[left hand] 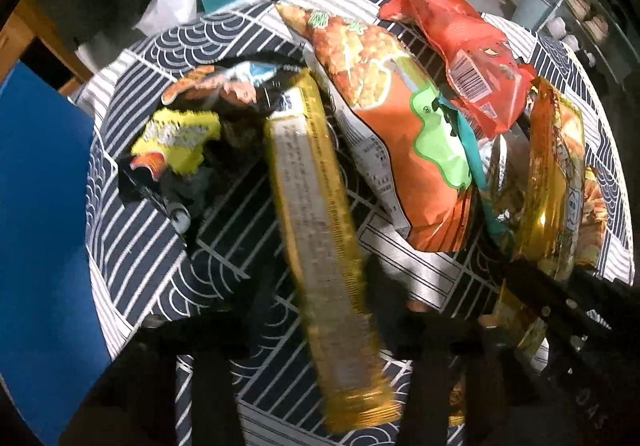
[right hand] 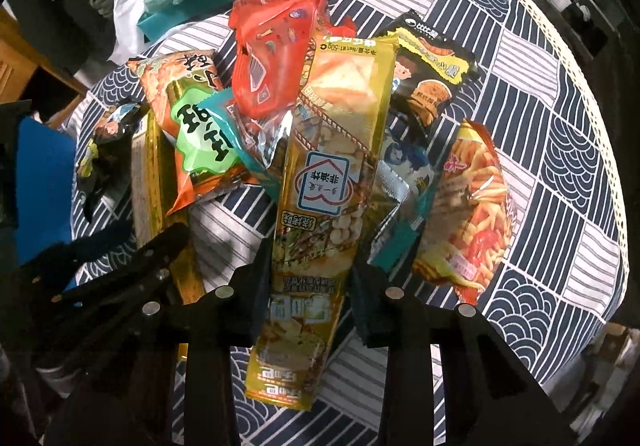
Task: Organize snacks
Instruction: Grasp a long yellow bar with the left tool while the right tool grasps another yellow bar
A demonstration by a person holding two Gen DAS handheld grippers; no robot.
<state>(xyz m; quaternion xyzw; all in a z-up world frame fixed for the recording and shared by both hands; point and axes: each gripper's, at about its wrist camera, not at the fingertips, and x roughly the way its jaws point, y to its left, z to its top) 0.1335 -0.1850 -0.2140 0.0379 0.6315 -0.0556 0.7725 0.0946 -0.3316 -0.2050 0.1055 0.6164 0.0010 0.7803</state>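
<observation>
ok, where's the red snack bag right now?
The red snack bag sits at the far end of the pile, top centre in the right wrist view, resting on the orange-and-green packet and beside the gold packet the right claw grips.

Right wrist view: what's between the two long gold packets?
An orange snack bag with a green label, lying across patterned tablecloth, between the left and right gold packet.

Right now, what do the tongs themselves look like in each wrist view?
Right tongs: matte black plastic with two chunky angular fingers, round silver discs set into the tops, and black rails running back toward the camera. Left tongs: the same black build, but dark and blurred in their own view; from the right wrist view they show small silver screws. No cables, markings, hands or sleeves visible.
</observation>
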